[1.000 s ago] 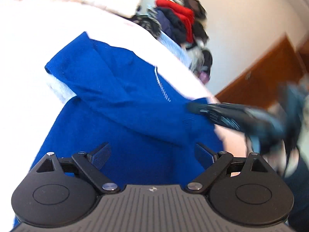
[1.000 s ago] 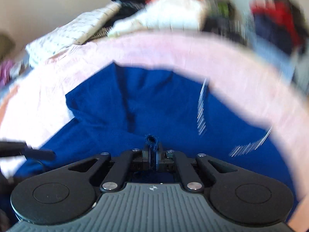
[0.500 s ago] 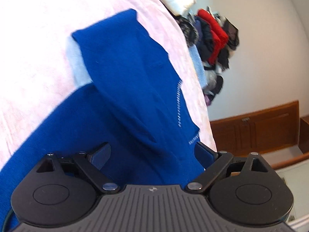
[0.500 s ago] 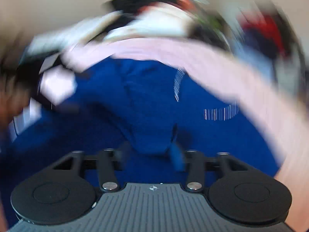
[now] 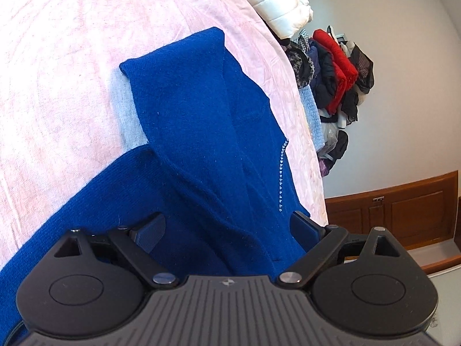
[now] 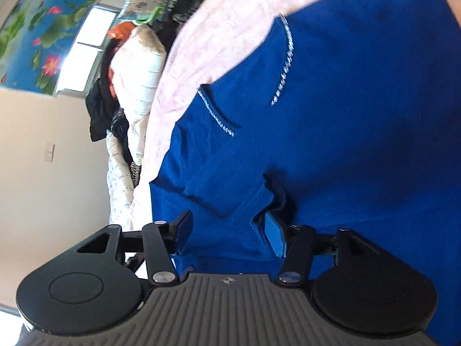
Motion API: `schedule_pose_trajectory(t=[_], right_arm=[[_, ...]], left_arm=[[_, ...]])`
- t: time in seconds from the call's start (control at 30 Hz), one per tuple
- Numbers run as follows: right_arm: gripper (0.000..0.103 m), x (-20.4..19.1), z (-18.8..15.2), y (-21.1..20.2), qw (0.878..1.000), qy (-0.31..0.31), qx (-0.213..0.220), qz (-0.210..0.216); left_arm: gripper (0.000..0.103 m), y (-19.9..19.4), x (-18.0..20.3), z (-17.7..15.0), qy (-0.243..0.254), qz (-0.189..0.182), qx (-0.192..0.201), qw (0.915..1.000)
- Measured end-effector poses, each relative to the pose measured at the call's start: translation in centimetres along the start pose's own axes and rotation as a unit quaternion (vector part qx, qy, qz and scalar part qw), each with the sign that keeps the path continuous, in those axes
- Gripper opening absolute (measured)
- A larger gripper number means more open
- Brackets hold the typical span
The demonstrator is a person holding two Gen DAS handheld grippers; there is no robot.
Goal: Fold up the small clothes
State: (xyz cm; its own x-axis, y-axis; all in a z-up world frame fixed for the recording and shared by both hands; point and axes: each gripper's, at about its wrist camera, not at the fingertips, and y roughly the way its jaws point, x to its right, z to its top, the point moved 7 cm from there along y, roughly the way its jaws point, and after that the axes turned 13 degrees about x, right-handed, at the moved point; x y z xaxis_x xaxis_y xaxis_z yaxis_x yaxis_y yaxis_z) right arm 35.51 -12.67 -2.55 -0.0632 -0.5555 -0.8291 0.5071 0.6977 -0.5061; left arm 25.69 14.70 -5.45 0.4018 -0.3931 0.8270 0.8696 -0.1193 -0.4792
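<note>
The left hand-held gripper [image 5: 227, 227] hovers with fingers spread wide over the blue sweater [image 5: 201, 132], which lies on the pink bed sheet [image 5: 57, 72]; the right hand-held gripper [image 6: 230, 227] is spread too, a rumpled fold between its fingers

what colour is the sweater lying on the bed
Royal blue sweater with lines of small silver studs, clearest in the left wrist view.

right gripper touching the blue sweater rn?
Cannot tell. Right wrist view: the right gripper is open with a blue sweater fold between its pads; no gap or contact shows plainly.
</note>
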Motion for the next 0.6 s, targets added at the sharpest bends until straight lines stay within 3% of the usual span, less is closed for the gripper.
schedule_pose_trajectory(t=[0.17, 0.27, 0.33, 0.4, 0.53, 0.57, 0.6], right_arm=[[0.073, -0.8, 1.8, 0.5, 0.994, -0.089, 0.036, -0.057], [0.071, 0.2, 2.4, 2.3, 0.991, -0.104, 0.008, -0.084], [0.068, -0.6, 2.3, 3.1, 0.989, -0.133, 0.004, -0.069], [0.055, -1.6, 1.8, 3.9, 0.984, -0.172, -0.008, -0.053], [0.046, -1.7, 1.3, 5.5, 0.973, -0.216, -0.036, -0.077], [0.03, -1.9, 1.3, 5.4, 0.97, -0.227, -0.037, -0.073], [0.008, -2.1, 1.3, 5.2, 0.967, -0.241, -0.033, -0.074]], left_arm=[[0.095, 0.1, 0.3, -0.4, 0.025, -0.005, -0.003, 0.9997], [0.095, 0.1, 0.4, -0.4, 0.031, -0.004, -0.003, 0.9995], [0.095, 0.1, 0.3, -0.1, 0.018, -0.003, -0.007, 0.9998], [0.095, 0.1, 0.1, 0.3, -0.005, 0.002, -0.009, 0.9999], [0.095, 0.6, -0.2, 0.7, -0.036, 0.015, -0.017, 0.9991], [0.095, 0.7, -0.3, 0.8, -0.047, 0.017, -0.019, 0.9986], [0.095, 0.8, -0.5, 1.0, -0.06, 0.019, -0.02, 0.9978]])
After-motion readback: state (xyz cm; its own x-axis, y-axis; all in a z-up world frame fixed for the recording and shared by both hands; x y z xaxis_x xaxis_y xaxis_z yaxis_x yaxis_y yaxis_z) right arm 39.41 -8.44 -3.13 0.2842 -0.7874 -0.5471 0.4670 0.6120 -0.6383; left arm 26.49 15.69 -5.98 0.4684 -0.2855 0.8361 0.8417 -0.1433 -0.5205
